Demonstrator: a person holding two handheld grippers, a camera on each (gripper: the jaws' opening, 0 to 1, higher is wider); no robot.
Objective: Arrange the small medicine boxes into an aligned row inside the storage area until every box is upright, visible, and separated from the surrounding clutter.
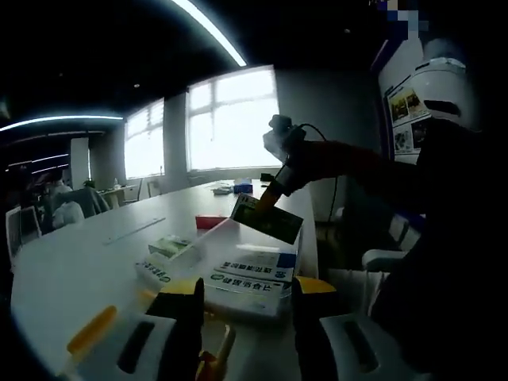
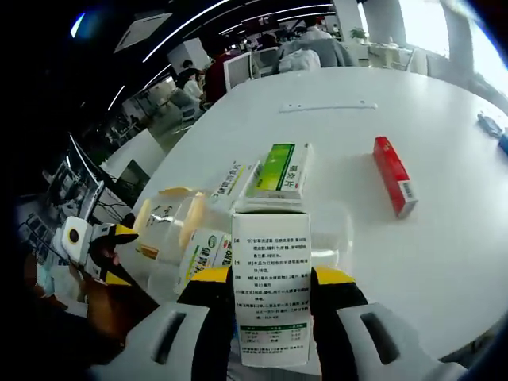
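Right gripper [image 2: 271,298] is clamped on a white medicine box [image 2: 271,286], jaws pressing both long sides, printed text panel facing the camera. In the left gripper view that same box [image 1: 267,218] hangs tilted at about 1 o'clock from centre, held above the clear plastic container [image 1: 262,274] by the right gripper [image 1: 274,190], with a person's sleeve [image 1: 349,163] behind it. Left gripper [image 1: 242,317] has its jaws apart with nothing between them, low over the container's near edge; its fingers are released. Inside the container lie flat white boxes with blue print [image 1: 254,278]. Just beside it at 9 o'clock sits a green-and-white box [image 1: 170,247], with a red box [image 1: 210,221] further back on the white table [image 1: 79,270]. In the right gripper view, the green-and-white box [image 2: 282,170] lies flat at 12 o'clock from the held box, a white box [image 2: 232,183] touching its left side, the red box [image 2: 394,175] well apart at 2 o'clock. The clear container [image 2: 178,238] sits at 9 o'clock, left gripper [image 2: 103,250] beyond it. No boxes stand upright in a row.
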